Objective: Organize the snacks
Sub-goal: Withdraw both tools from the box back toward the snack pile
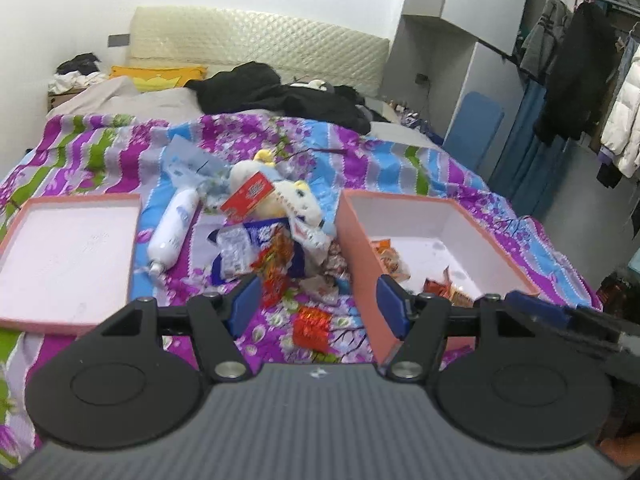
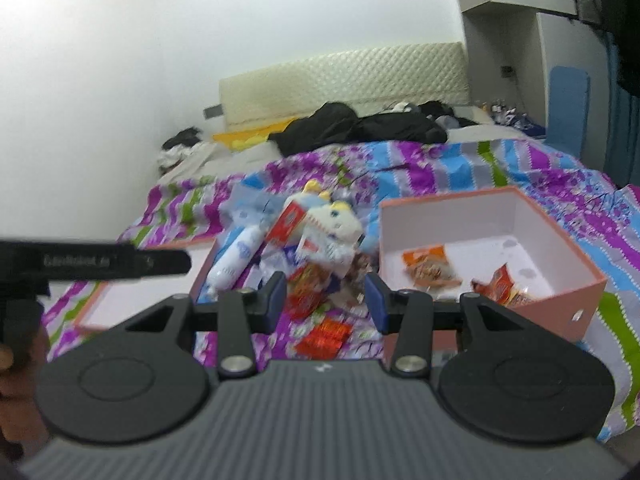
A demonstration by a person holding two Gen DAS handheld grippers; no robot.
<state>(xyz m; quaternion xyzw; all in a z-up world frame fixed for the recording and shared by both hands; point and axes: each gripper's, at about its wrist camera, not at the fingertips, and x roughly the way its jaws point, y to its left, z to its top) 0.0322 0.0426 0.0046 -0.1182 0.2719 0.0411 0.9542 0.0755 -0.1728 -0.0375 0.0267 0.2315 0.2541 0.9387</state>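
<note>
A pile of snack packets (image 1: 272, 252) lies on the floral bedspread, also in the right wrist view (image 2: 308, 280). A red packet (image 1: 311, 326) lies alone in front of it, also in the right wrist view (image 2: 325, 338). The pink box (image 1: 360, 264) to the right holds a few orange and red packets (image 2: 430, 266). My left gripper (image 1: 318, 306) is open and empty above the red packet. My right gripper (image 2: 326, 300) is open and empty, above the same spot, left of the box (image 2: 560, 300).
The pink box lid (image 1: 68, 256) lies open-side up at the left. A white bottle (image 1: 174, 228), a plush toy (image 1: 296, 200) and a red carton (image 1: 246, 196) lie among the snacks. Black clothes (image 1: 280, 96) lie near the headboard. Coats (image 1: 576, 76) hang at the right.
</note>
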